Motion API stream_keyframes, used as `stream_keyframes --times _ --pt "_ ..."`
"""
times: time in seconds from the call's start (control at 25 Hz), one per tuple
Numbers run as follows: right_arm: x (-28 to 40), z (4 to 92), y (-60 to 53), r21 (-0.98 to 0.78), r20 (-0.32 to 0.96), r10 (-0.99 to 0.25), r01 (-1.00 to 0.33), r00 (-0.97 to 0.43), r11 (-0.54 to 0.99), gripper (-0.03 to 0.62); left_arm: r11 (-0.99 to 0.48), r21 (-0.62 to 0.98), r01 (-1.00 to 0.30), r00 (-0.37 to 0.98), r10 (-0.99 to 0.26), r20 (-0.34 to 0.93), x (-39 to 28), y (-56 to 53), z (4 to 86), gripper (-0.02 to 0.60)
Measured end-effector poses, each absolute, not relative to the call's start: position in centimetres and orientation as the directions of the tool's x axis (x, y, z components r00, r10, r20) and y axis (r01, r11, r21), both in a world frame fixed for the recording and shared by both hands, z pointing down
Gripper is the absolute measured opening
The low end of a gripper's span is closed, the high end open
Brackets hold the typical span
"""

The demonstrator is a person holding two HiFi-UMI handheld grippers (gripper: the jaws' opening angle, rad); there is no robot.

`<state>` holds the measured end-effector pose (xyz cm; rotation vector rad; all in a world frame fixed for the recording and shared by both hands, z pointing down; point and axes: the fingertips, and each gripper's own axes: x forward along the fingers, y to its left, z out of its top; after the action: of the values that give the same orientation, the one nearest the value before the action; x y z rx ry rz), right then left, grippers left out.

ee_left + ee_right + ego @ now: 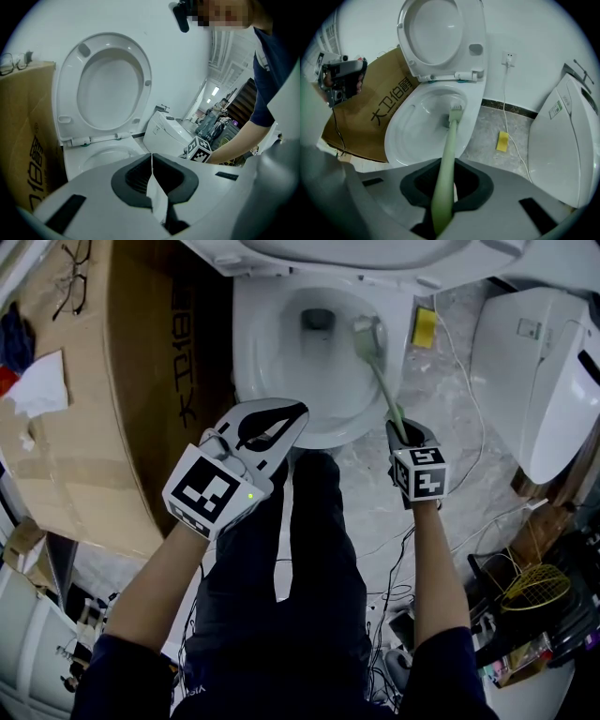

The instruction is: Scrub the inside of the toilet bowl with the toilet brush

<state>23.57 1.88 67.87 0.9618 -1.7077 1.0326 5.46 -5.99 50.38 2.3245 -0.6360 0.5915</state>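
Scrubbing position: the pale green long-handled toilet brush (382, 381) has its bristle head low inside the white ceramic toilet bowl (246, 371), just right of the drain. The handle slants straight back to our right gripper (405, 433), whose fingers pinch its near end. Our left gripper (274, 424) hovers at the bowl's near rim, fingers pressed together on nothing. We judge the right does the next stroke.
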Motion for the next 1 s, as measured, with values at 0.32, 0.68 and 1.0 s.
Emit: stream_keyframes --times 0.32,0.68,1.0 --pt "22.6 68.4 6.2 -0.245 0.944 -0.129 -0.904 -0.305 0.35 0.058 -0.676 0.465 -0.572 0.782 -0.28 0.557 4.7 -3.9 50.4 0.035" --pt "21.4 68.4 9.6 -0.257 0.946 -0.097 -0.898 -0.31 0.357 0.058 -0.672 0.469 -0.573 0.786 -0.287 0.548 4.2 -2.1 50.0 0.035" --pt "19.0 68.2 11.8 -0.289 0.94 -0.054 -0.87 -0.337 0.4 0.058 -0.662 0.466 -0.587 0.78 -0.307 0.545 3.3 -1.2 49.9 0.035"
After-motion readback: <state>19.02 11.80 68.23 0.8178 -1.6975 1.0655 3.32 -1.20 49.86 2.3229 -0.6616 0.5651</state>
